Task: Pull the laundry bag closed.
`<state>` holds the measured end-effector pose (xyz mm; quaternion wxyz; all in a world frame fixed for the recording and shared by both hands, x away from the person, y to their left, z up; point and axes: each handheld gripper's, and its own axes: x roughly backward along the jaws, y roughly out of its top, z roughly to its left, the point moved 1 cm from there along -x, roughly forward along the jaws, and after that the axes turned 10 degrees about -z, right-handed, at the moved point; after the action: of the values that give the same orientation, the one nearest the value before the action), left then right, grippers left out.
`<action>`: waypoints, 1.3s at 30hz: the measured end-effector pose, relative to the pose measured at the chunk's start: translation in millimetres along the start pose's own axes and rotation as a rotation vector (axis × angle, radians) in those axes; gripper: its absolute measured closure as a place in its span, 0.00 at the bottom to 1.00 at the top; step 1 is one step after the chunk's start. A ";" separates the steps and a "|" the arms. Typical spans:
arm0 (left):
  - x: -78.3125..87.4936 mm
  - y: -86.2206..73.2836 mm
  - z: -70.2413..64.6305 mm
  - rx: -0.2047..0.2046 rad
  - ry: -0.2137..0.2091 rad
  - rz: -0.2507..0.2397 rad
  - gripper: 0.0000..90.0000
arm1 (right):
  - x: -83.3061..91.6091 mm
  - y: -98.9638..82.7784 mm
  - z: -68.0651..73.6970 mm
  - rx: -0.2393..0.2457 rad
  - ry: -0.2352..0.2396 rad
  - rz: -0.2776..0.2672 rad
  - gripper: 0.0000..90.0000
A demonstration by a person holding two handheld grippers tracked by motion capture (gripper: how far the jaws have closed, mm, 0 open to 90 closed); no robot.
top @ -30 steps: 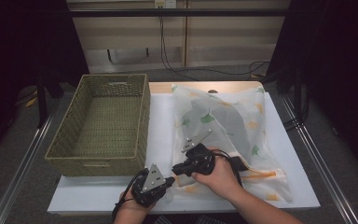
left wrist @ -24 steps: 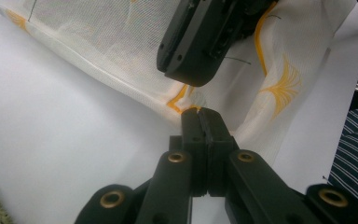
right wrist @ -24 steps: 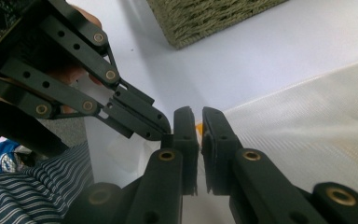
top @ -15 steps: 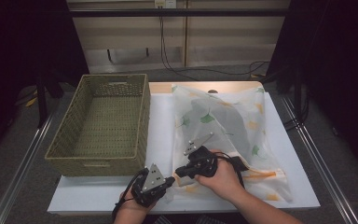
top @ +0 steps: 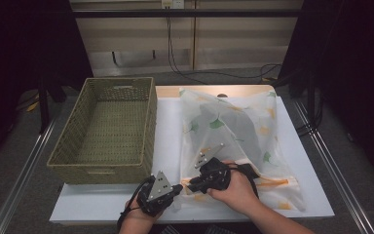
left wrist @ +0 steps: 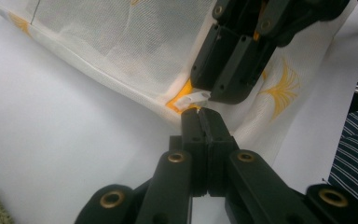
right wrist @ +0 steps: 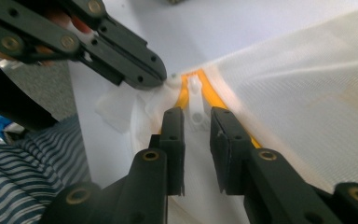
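A white mesh bag [top: 238,126] printed with leaves lies on the table, with a dark garment inside. At its near left corner the orange zipper ends in a white pull [right wrist: 196,105]. My left gripper [left wrist: 200,114] is shut on the bag's corner fabric just beside the pull [left wrist: 193,99]. My right gripper [right wrist: 196,114] points at the same corner. Its jaws have just been opening, and the pull lies between them without the pads pressing on it. In the high view the left gripper [top: 179,187] and the right gripper [top: 191,184] meet tip to tip.
A woven olive basket [top: 107,126] stands at the left of the white table [top: 168,122], close to the bag. The table's near edge runs just behind both hands. Striped clothing of the person shows at the edge of both gripper views.
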<state>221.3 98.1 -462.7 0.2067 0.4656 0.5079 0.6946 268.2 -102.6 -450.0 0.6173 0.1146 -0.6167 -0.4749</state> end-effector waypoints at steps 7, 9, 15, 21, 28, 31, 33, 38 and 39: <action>0.5 0.1 -0.2 0.003 0.003 0.006 1.00 | -4.3 -1.6 -0.2 0.025 -0.024 0.023 0.88; 0.1 -0.1 -0.6 0.007 0.002 0.005 1.00 | -3.6 -1.2 -1.0 0.027 -0.024 0.018 0.88; 0.0 -0.2 -0.6 0.008 -0.002 0.004 1.00 | -0.3 -0.9 -2.7 -0.028 -0.001 -0.006 0.91; -0.3 -0.3 -0.5 0.011 -0.005 -0.001 1.00 | -2.3 -3.2 -1.3 -0.035 -0.005 0.021 0.89; -1.1 -0.5 -1.0 0.016 -0.009 -0.006 1.00 | -6.4 -4.6 0.5 -0.028 -0.018 0.029 0.94; -0.2 -0.4 -0.8 0.014 -0.003 0.009 1.00 | -2.8 -3.5 -0.8 -0.028 -0.020 0.013 0.95; -0.9 -0.6 0.2 -0.001 -0.008 0.004 1.00 | 0.1 -3.5 -2.5 -0.033 -0.016 0.001 0.96; -1.1 -0.5 0.3 -0.003 -0.015 0.008 1.00 | 1.8 -3.6 -4.2 -0.049 0.012 -0.010 0.96; -1.1 -0.5 0.3 -0.004 -0.015 0.009 1.00 | 1.1 -3.6 -4.6 -0.045 0.020 -0.016 0.95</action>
<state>222.0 97.6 -463.7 0.2086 0.4726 0.5028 0.6930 270.3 -107.3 -453.0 0.6222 0.1104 -0.5986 -0.4923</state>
